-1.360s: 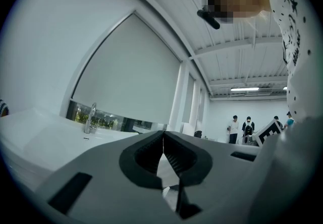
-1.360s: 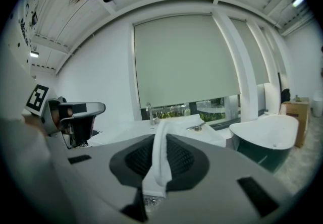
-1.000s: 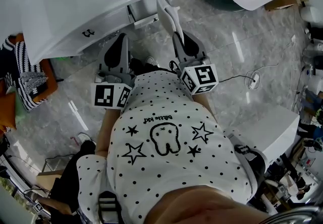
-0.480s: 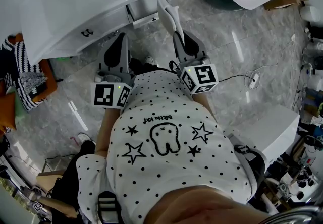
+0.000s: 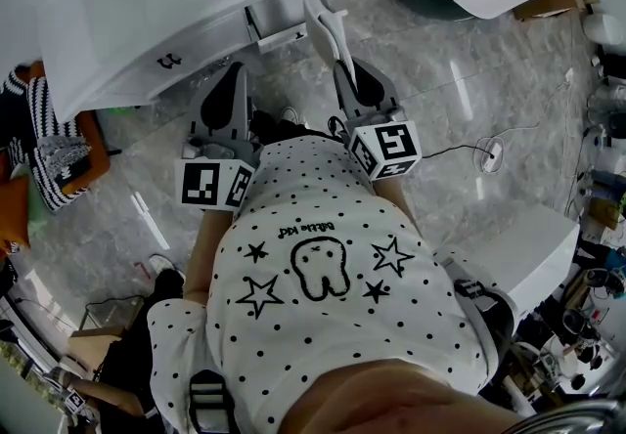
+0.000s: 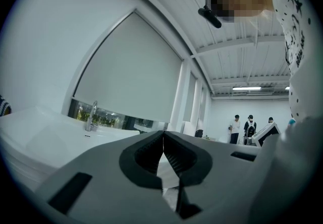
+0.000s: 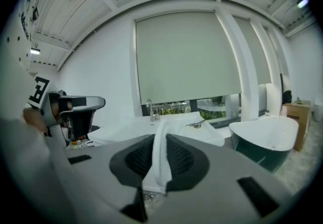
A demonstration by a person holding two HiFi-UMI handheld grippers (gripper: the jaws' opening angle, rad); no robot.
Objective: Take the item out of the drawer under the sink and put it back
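White dotted shirt, two grey hand-held grippers
A white shirt (image 5: 323,325) sprinkled with small black dots is worn, printed in black with an outlined tooth, four stars and a line of small lettering; a black strap (image 5: 207,401) with a buckle is seen low on it. The left gripper (image 5: 235,78) and right gripper (image 5: 350,80) are formed of grey shells with black ribbed pads (image 6: 144,155), each fitted with a cube (image 5: 215,186) of black-and-white square markers

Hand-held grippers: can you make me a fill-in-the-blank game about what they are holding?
1. The right hand-held gripper is shut on a ____ cloth.
2. The left hand-held gripper has its jaws together and holds ____.
3. The person's shirt has black dots and black ____ on it.
Missing words: white; nothing; stars.
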